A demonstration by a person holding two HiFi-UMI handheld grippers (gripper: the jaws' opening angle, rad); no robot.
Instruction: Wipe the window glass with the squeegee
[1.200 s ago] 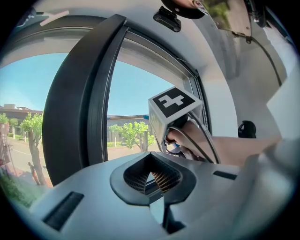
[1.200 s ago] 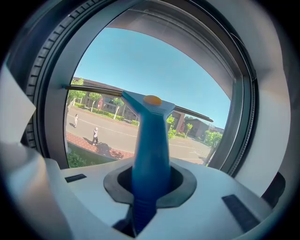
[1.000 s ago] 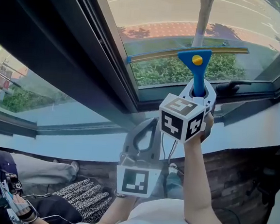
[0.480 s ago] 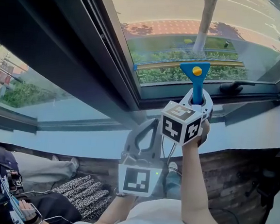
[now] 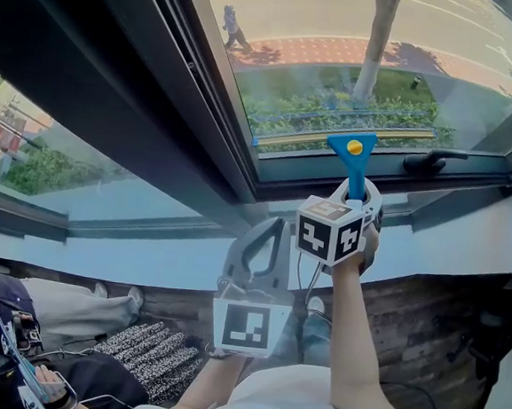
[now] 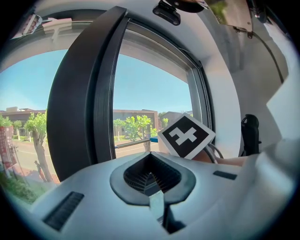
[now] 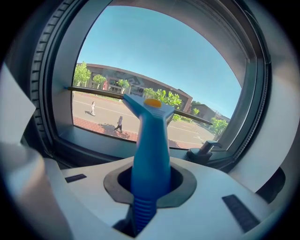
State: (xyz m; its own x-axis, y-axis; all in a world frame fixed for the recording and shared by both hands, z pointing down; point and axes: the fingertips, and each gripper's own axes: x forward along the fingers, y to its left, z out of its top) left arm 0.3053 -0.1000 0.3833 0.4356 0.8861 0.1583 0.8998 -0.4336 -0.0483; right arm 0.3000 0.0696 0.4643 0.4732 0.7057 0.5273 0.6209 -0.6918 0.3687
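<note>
we hold the squeegee [image 5: 355, 168] in the right gripper [image 5: 356, 195]. its two fingers are clamped tight on the blue handle, and the right gripper view shows the handle [image 7: 150, 140] going straight up between them. the left gripper [image 5: 270, 232] is lower, in the middle of the head view, under the sill [image 5: 467, 235]. its fingers are pressed together with nothing in them, and it does no work right now.

the squeegee is up on the glass [image 5: 341, 46], right of the middle in the head view. its long thin blade [image 5: 315, 138] lies flat across the pane, very low down, just above the bottom of the frame [image 5: 329, 181]. the left end of the blade is next to the dark post [image 5: 185, 104] and the right end is near the window latch [image 5: 434, 159]. so the blade reaches almost all the way across.

we think this wipe is almost done, because there is only a thin strip of glass left under the blade. the glass above looks clear, with no drops or marks that we can see, but we cannot tell for sure that it is clean. what is left, we guess, is to pull the blade down to the very bottom and lift it off. the big pane at the left of the head view may need a wipe too.
</note>
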